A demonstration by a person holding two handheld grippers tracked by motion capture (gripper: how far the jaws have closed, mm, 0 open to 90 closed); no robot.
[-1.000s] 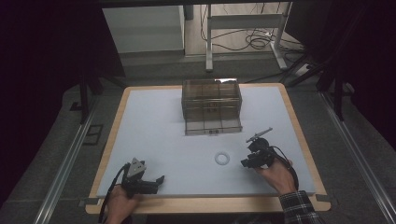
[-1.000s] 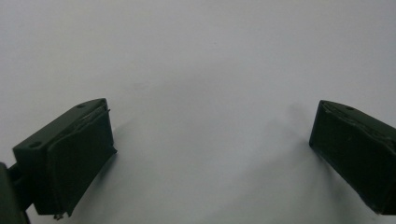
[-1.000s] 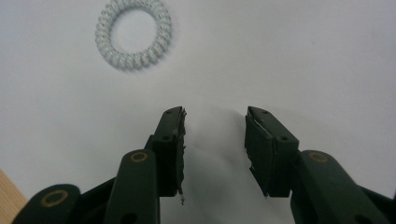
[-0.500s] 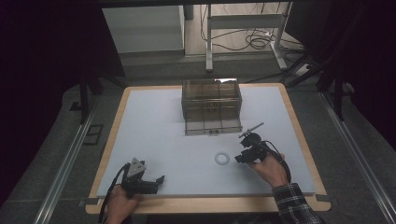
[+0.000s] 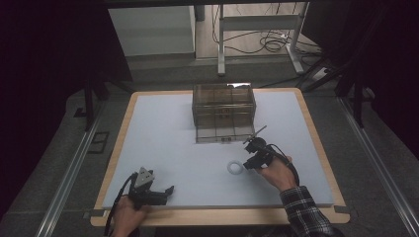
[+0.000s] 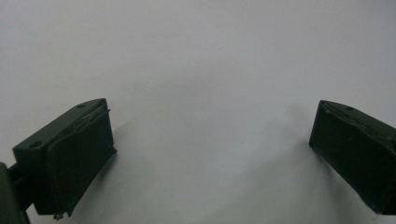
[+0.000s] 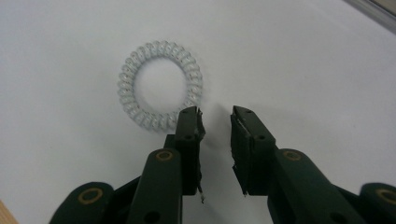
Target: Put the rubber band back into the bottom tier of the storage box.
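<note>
A clear spiral hair ring [image 5: 230, 168] lies flat on the white table top, right of centre. My right gripper [image 5: 250, 161] sits just to its right, low over the table. In the right gripper view the ring [image 7: 126, 88] lies ahead and left of the jaws, and the left fingertip [image 7: 189, 119] reaches its near rim. The right gripper [image 7: 215, 114] has just been closing; a narrow gap remains with nothing in it. My left gripper [image 5: 167, 191] rests near the front left edge. Its jaws stand wide open over bare table [image 6: 212, 126].
A clear plastic box with compartments [image 5: 223, 111] stands at the back middle of the table. The table has a wooden rim [image 5: 217, 216]. Desk legs and cables show on the floor beyond the far edge.
My right hand has slid left toward the ring, and its jaws have narrowed. The left hand and the ring have stayed where they were.
</note>
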